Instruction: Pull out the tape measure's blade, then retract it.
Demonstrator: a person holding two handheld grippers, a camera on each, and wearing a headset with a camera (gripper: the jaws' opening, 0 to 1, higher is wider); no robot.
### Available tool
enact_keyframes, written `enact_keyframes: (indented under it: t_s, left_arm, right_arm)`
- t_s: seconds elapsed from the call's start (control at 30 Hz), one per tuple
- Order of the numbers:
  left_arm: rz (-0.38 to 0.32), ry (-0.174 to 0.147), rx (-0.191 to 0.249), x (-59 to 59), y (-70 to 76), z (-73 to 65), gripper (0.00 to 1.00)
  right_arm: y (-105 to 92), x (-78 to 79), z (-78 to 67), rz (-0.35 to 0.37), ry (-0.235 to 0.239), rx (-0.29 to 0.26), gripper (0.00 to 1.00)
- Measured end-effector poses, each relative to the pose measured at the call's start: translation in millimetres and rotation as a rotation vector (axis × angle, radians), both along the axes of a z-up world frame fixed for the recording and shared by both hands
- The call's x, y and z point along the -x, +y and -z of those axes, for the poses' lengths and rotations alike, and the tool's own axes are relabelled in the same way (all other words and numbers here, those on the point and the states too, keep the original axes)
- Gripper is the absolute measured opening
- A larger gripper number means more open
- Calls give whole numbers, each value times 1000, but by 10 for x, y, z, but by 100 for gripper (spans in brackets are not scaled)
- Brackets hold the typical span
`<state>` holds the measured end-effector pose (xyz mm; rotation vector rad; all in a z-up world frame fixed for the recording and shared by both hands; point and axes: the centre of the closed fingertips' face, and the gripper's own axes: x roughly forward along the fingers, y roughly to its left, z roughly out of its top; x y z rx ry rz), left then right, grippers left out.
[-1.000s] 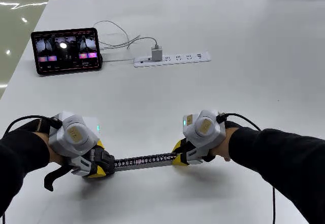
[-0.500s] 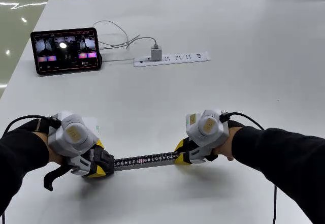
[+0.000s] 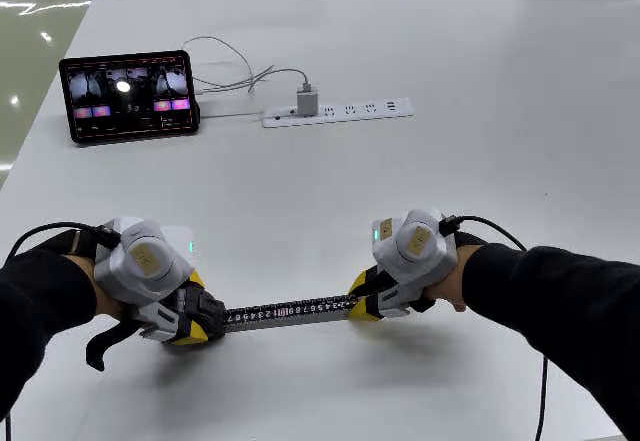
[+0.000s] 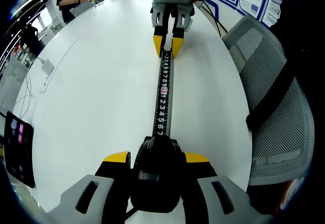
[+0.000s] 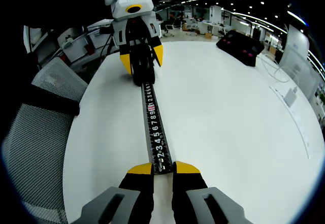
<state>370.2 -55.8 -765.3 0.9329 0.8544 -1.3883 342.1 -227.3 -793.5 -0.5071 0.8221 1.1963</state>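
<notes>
The black tape measure case point(image 4: 156, 168) sits between the yellow-tipped fingers of my left gripper point(image 3: 195, 319), which is shut on it near the table's front left. Its black blade point(image 3: 290, 311) with white numbers runs out flat just above the table to my right gripper point(image 3: 358, 307), which is shut on the blade's end point(image 5: 159, 167). In the left gripper view the blade point(image 4: 163, 94) stretches away to the right gripper point(image 4: 167, 43). In the right gripper view the blade point(image 5: 152, 125) leads back to the case point(image 5: 140, 69) in the left gripper point(image 5: 140, 61).
A tablet point(image 3: 128, 95) with a lit screen stands at the back left of the white table point(image 3: 480, 151). A white power strip point(image 3: 338, 112) with a charger and cables lies beside it. A grey mesh chair point(image 4: 274, 112) stands by the table's edge.
My right gripper has moved a little to the right with the blade's end, so more blade is out. The left gripper and case have stayed put.
</notes>
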Motion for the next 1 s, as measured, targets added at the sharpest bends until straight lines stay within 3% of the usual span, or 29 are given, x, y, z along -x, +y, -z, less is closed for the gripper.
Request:
enact_keyframes:
  t_s: [1.0]
  left_arm:
    - [-1, 2, 5, -3, -3, -8, 33]
  right_arm:
    - [-171, 39, -25, -8, -6, 21, 9]
